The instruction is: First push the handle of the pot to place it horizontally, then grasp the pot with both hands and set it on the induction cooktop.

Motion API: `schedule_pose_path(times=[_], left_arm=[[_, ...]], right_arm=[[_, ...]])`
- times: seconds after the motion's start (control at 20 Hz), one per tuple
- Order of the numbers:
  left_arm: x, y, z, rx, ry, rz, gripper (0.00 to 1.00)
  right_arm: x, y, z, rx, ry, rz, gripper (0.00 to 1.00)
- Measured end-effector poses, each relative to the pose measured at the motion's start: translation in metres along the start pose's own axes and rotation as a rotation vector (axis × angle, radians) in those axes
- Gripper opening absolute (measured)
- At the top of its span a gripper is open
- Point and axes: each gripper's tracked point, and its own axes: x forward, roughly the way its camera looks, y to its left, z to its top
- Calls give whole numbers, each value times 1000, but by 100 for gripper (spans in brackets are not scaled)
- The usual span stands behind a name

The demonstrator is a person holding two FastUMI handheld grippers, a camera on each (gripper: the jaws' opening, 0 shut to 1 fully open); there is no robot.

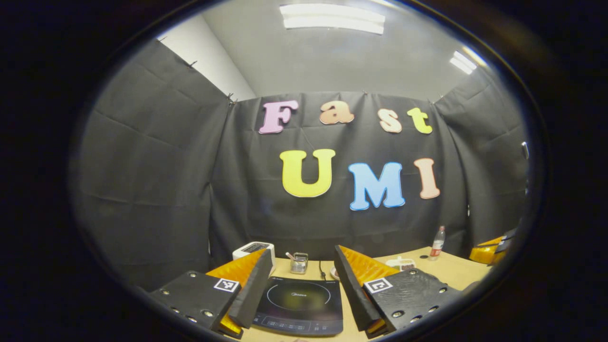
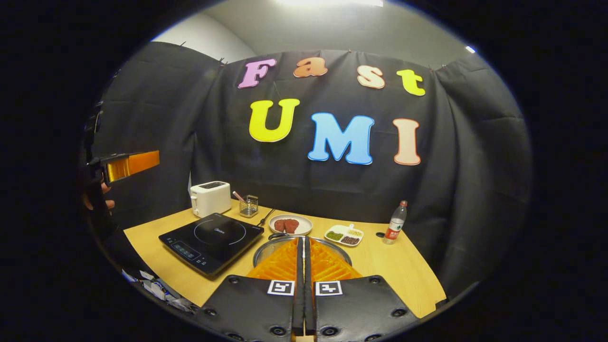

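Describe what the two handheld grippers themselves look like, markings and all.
Each gripper has two flat black plates studded with round screws, and each plate carries a small black-and-white square tag. From the plates, wedge-shaped ribbed fingers run forward on the left gripper and the right gripper. No cables or sleeves are visible.

Dim booth lit from ceiling lamps (image 1: 332,18).
Both views sharp at centre, bent and darkened at the edges; soft glare on the cooktop (image 2: 212,241); dark cloth absorbs light.
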Motion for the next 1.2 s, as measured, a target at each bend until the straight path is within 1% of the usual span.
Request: schedule_pose_path(times=[0.2,0.45,0.8,1.2], left_arm=[[10,-13,1,-1,5,26,77],[24,-33,1,26,7,50,77],[40,-53,-9,40,42,82,77],[52,-72,-11,74,54,99,77]], right_arm=[[12,-2,-28,-15,68,65,2],[28,-7,-61,-37,148,142,2],[44,-12,-107,-62,270,252,2],[52,-18,-159,-58,406,332,2]])
